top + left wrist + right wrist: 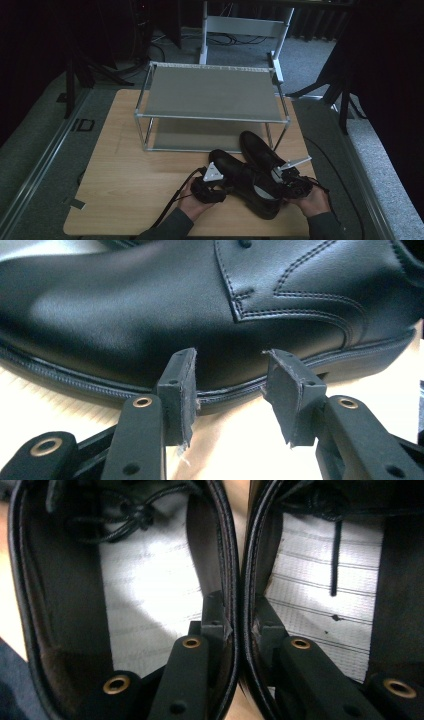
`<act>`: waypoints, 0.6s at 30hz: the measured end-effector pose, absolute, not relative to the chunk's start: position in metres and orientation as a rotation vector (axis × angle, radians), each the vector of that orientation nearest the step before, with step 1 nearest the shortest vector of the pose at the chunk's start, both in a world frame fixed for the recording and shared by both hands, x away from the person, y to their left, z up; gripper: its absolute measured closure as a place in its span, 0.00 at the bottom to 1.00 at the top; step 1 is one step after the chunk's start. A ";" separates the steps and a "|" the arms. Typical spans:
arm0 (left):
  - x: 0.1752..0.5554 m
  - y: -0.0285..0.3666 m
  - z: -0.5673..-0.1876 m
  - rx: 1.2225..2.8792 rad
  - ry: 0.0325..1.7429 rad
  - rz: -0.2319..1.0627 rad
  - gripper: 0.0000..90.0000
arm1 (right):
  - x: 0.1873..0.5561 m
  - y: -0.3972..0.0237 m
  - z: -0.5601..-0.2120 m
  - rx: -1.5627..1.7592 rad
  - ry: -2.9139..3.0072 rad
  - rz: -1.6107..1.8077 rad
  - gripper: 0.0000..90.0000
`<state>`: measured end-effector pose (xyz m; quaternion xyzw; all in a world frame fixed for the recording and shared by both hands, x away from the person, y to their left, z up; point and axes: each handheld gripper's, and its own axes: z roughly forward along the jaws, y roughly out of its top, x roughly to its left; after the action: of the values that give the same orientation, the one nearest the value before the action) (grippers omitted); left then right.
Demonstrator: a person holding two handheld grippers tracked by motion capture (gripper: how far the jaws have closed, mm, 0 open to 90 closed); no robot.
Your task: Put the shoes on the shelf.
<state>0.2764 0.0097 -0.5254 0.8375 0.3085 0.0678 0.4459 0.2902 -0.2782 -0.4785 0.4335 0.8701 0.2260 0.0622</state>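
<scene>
Two black leather lace-up shoes lie side by side at the table's front: one (243,181) nearer me, the other (258,148) slightly farther right. In the right gripper view I look down into both shoe openings (140,595) (325,600); my right gripper (239,625) (292,184) is shut on their two adjoining inner collars, one jaw inside each shoe. My left gripper (230,385) (212,188) is open at the near shoe's (200,305) outer side, its pads just short of the sole edge, with nothing between them.
A two-tier metal shoe rack (210,92) with grey shelves stands on the wooden table (130,170) just behind the shoes. Beyond the table are carpet, cables and a white desk frame (245,25). Bare tabletop lies to the left.
</scene>
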 end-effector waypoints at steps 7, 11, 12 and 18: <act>0.276 0.020 -0.514 2.071 0.757 0.210 0.61 | 0.295 -0.271 -0.476 1.321 2.598 0.718 0.89; 0.278 0.024 -0.513 2.074 0.765 0.224 0.61 | 0.299 -0.268 -0.476 1.331 2.581 0.748 0.89; 0.281 0.026 -0.513 2.084 0.775 0.241 0.60 | 0.300 -0.267 -0.476 1.331 2.572 0.755 0.89; 0.285 0.033 -0.513 2.094 0.812 0.270 0.60 | 0.309 -0.256 -0.476 1.345 2.530 0.798 0.89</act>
<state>0.2851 0.0331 -0.5134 0.8377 0.3247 0.1080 0.4257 0.3088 -0.2563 -0.4755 0.4506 0.8476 0.2674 0.0836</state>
